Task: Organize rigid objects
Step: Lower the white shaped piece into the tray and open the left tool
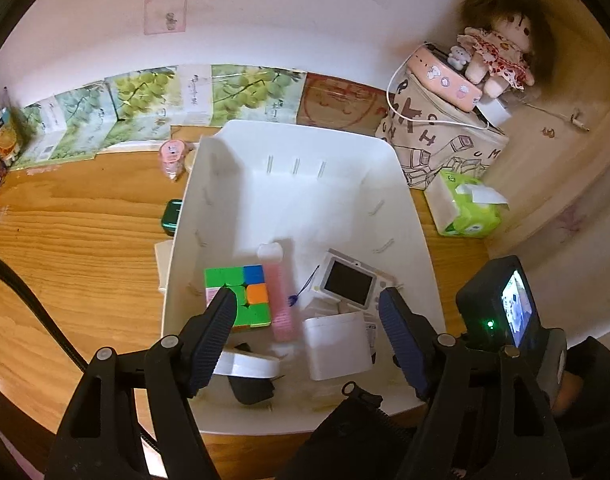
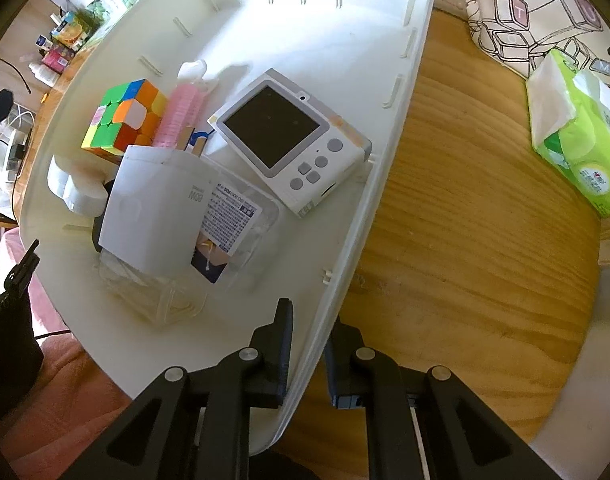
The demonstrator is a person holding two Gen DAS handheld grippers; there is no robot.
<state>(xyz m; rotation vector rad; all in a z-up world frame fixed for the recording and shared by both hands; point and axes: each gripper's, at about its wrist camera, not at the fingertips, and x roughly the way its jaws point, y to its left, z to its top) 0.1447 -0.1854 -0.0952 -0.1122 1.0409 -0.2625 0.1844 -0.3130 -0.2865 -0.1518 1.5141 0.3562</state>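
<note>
left gripper (image 1: 307, 312): jaws wide apart, empty, above the white bin (image 1: 401, 184).
right gripper (image 2: 309, 352): jaws pinched on bin's rim.
bin contents: puzzle cube (image 1: 245, 292), small camera (image 2: 293, 140).

White plastic bin (image 1: 405, 200), plain. Inside: puzzle cube (image 1: 241, 292) in green, blue, orange, red and yellow squares; pink ribbed stick (image 1: 281, 300) with white cap; white handheld device (image 2: 293, 136) with dark screen and grey buttons; white box (image 2: 153, 204) with a black-on-white printed label. Tabletop (image 1: 85, 240) of orange-brown wood grain. Tissue pack (image 1: 465, 208) lime green and white. Canvas bag (image 1: 437, 136) beige with black letter print. Black tongs with dark blue ribbed pads (image 1: 401, 332).
</note>
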